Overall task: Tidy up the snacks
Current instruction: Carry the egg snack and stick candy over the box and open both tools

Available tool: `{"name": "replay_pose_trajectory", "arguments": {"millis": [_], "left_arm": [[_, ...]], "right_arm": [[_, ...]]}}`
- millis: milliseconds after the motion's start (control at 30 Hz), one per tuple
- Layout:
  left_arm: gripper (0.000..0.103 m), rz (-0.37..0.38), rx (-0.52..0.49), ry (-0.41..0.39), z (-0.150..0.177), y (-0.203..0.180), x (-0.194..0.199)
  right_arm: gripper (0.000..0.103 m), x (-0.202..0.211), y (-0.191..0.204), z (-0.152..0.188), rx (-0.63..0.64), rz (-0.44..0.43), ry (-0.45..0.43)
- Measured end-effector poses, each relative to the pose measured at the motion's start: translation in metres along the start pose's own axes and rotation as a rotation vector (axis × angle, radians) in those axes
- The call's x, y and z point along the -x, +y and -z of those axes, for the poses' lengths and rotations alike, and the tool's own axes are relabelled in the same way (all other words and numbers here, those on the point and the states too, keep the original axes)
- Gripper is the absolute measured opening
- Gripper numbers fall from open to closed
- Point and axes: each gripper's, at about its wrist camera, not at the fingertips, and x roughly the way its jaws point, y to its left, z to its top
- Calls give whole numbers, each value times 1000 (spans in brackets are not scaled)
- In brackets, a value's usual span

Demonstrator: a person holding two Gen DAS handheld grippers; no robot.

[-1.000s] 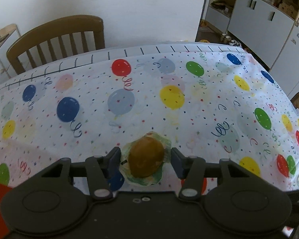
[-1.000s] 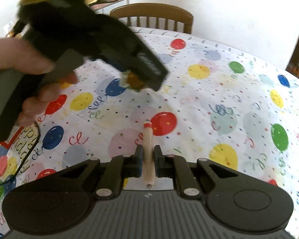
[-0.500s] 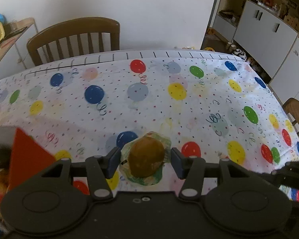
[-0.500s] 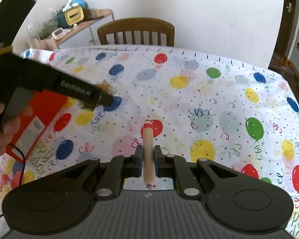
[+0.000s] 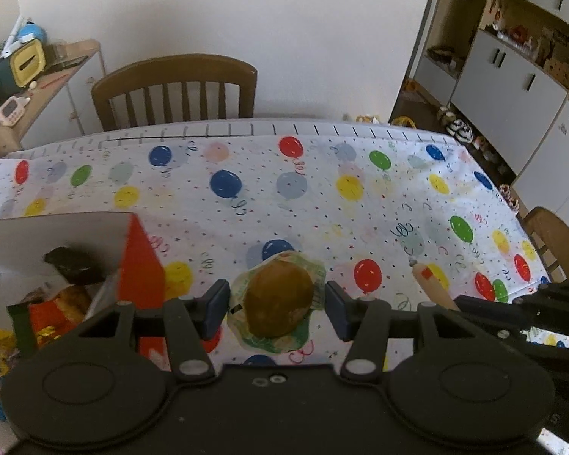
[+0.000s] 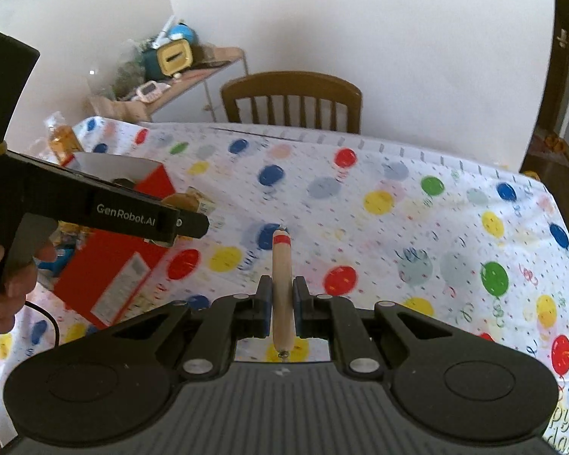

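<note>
— Between the left gripper's [image 5: 277, 305] blue-padded fingers [image 5: 217, 305] sits what, exactly?

— A round, brown muffin [image 5: 277, 297] sealed in crinkly clear wrapper with green print. The plastic edges touch both pads, so the jaws are clamped on it, held above the tablecloth [image 5: 322, 204].

— And the right gripper [image 6: 282, 305]?

— Its jaws are squeezed tight on a slim, smooth, tan sausage stick [image 6: 282, 288], a cylinder with a red band near the far tip and a small metal clip at the near end. It points straight ahead. From the left wrist view the same stick [image 5: 432, 284] pokes in from the right, just beside the muffin.

— Where does the box stand?

— A red cardboard box [image 6: 117, 261] with a pale, matte interior stands open on the table, left of both grippers. A white label is stuck on its side; the print is too blurred to read. Inside it the left view shows crumpled, glossy snack packets [image 5: 57, 303] in orange, red and yellow.

— Any writing legible?

— "GenRobot.AI" in white on the left gripper's black body, seen from the right wrist, with a hand [image 6: 7, 276] around its handle. The thin cloth has glossy-looking balloons, confetti dots, and partial lettering at its near edge.
</note>
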Motion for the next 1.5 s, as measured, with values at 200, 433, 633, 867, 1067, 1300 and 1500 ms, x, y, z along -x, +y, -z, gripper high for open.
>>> {"name": "replay_pose_trajectory", "arguments": {"millis": [200, 433, 633, 867, 1067, 1300, 1500], "left_arm": [[53, -13, 30, -34, 4, 27, 29], [53, -58, 53, -67, 9, 69, 58], [53, -93, 89, -78, 13, 107, 72], [53, -141, 122, -68, 22, 152, 78], [53, -187, 143, -44, 31, 192, 75], [53, -241, 173, 4, 43, 235, 61], [53, -241, 162, 55, 50, 252, 38]], "right_arm": [[11, 1, 32, -13, 33, -27, -18], [11, -7, 77, -29, 77, -66, -33], [11, -17, 112, -42, 100, -98, -42], [11, -32, 148, -52, 115, -122, -38], [11, -52, 174, -60, 105, -140, -19], [11, -84, 197, -65, 83, -150, 24], [11, -116, 211, -59, 85, -113, 78]]}}
